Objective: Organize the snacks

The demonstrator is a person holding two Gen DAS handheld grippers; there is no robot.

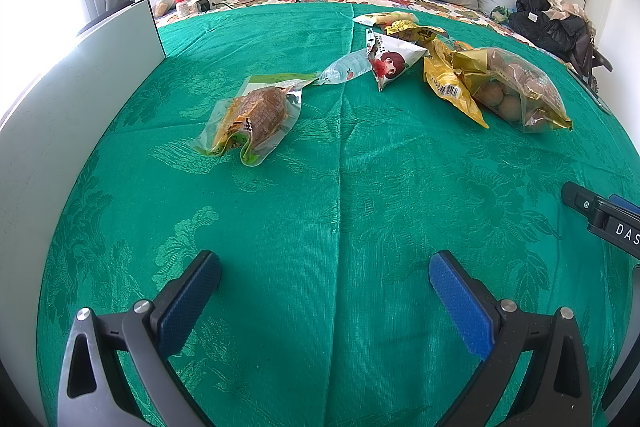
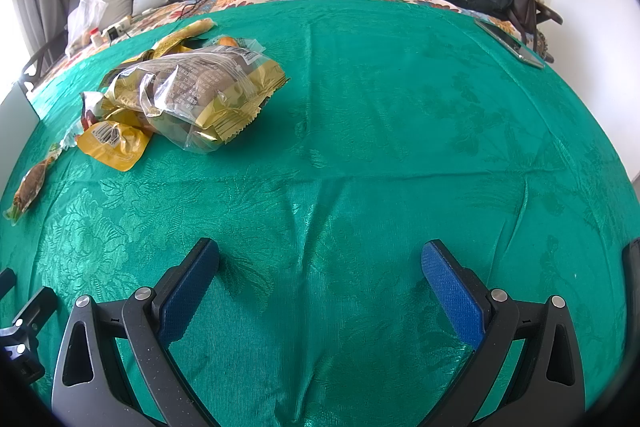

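Left wrist: snacks well ahead of left gripper; right gripper too; both spread.

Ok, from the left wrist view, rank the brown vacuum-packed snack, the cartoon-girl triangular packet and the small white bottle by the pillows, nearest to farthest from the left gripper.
1. Brown vacuum-packed snack, nearest the left gripper, ahead and slightly left.
2. Cartoon-girl triangular packet, mid-cloth, ahead and right.
3. Small white bottle, far left, beyond the green cloth on the bed.
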